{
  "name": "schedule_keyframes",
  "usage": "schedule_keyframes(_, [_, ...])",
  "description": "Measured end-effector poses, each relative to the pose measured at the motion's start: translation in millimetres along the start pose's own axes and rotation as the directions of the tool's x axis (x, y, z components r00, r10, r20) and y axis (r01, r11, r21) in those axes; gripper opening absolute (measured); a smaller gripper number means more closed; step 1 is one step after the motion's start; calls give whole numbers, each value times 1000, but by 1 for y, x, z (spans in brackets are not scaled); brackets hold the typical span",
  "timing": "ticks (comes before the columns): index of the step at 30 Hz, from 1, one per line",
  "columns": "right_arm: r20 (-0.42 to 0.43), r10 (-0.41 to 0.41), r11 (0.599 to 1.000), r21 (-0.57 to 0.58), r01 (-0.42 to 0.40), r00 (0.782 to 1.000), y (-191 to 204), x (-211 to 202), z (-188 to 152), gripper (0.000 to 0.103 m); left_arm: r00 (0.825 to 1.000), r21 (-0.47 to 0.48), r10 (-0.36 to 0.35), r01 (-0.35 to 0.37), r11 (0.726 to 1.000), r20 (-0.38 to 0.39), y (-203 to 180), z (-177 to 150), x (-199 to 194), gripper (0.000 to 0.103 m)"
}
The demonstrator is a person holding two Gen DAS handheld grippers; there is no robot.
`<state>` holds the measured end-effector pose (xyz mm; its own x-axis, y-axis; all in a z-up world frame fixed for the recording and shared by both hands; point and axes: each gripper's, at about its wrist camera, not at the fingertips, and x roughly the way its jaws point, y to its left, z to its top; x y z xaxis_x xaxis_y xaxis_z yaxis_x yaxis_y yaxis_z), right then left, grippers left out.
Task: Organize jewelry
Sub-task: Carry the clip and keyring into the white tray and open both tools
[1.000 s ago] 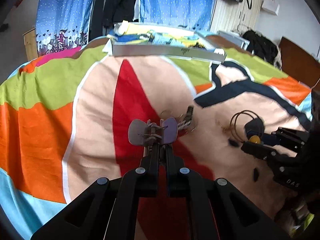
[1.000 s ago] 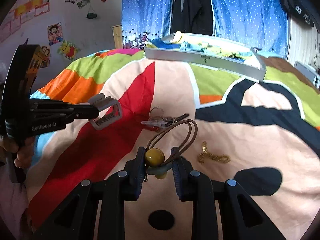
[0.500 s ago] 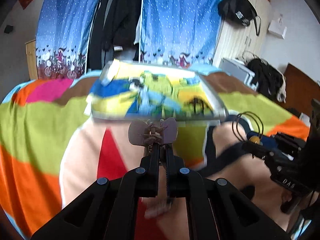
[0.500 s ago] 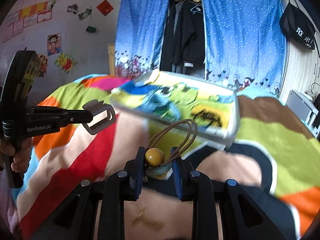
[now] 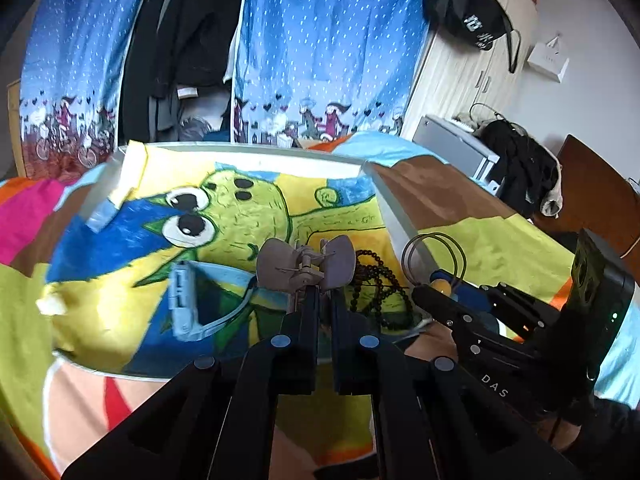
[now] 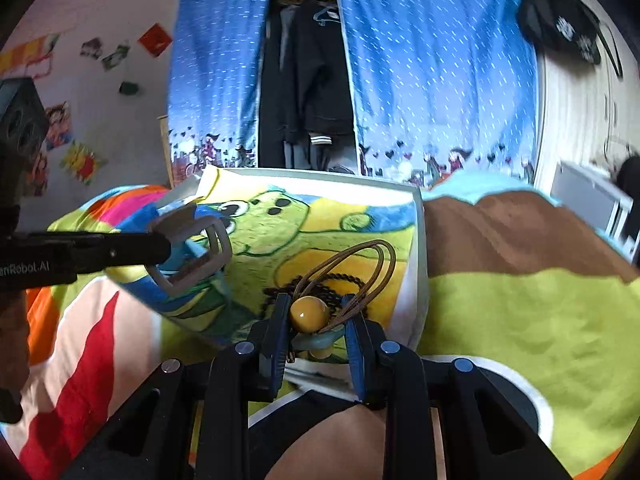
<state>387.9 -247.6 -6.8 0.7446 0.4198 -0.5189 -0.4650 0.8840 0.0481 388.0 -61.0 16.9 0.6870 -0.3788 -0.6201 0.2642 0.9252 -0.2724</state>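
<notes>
Hovering over the near edge of the cartoon-printed tray (image 5: 376, 188) on the bed, the left tool (image 5: 306, 270) is clamped on a grey hair claw (image 5: 306, 265). Rightward, over the black bead string (image 6: 280, 292), the right tool (image 6: 316, 320) pinches an amber-beaded hair tie (image 6: 309, 312).

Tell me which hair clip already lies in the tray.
The pale blue clip, lying flat on the tray's dinosaur picture. The grey claw clip is off the tray, held in the left gripper's jaws.
</notes>
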Motion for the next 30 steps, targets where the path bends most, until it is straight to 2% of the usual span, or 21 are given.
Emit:
schedule_keyframes(4, [-6,16,999,37,-16,1000,-11,9,-6,24,999,-34,-20,19,999,-35,7,-3,21,3])
schedule_keyframes(10, [0,29,996,85,-29,1000,-19,13,-10,25,996,-62,-37,32,998,-80,14,0,28,3])
schedule_keyframes(13, [-18,35,995,99,-33,999,-23,14,-12,25,995,-86,-21,13,996,-99,16,1,25,4])
schedule_keyframes(15, [-38,29,994,109,-25,999,-26,14,-14,32,991,-104,3,-17,994,-131,16,1,24,6])
schedule_keyframes(16, [-39,33,993,117,-29,999,-27,12,-14,32,989,-110,16,-32,993,-146,16,1,23,7])
schedule_keyframes(17, [-42,35,992,126,-30,999,-28,8,-14,35,986,-111,34,-52,992,-160,17,0,21,11])
schedule_keyframes(18, [-42,31,992,127,-25,999,-28,6,-13,43,986,-109,44,-62,992,-162,17,0,18,23])
schedule_keyframes(19, [-33,33,992,124,-29,999,-28,2,-13,46,987,-97,55,-70,993,-148,16,-1,13,31])
schedule_keyframes(20, [-18,32,993,118,-29,999,-27,-3,-12,53,990,-84,70,-81,993,-126,14,-3,9,44])
schedule_keyframes(21, [-1,21,994,109,-21,1000,-26,-8,-13,60,991,-71,86,-93,993,-98,13,-4,3,47])
schedule_keyframes(25, [12,-18,992,122,16,1000,-25,-25,-18,64,991,-79,123,-126,989,-50,6,-14,-22,48])
schedule_keyframes(26, [14,-23,988,154,21,1000,-26,-32,-20,70,990,-76,135,-138,988,-34,3,-18,-32,51])
schedule_keyframes(27, [17,-27,984,175,23,999,-26,-37,-21,78,987,-67,156,-158,985,-21,0,-21,-39,60])
schedule_keyframes(28, [25,-28,980,199,22,999,-26,-45,-22,82,982,-55,191,-190,980,13,-4,-26,-52,64])
schedule_keyframes(30, [46,-31,976,215,21,998,-21,-63,-25,87,973,-43,216,-213,976,80,-10,-34,-71,80])
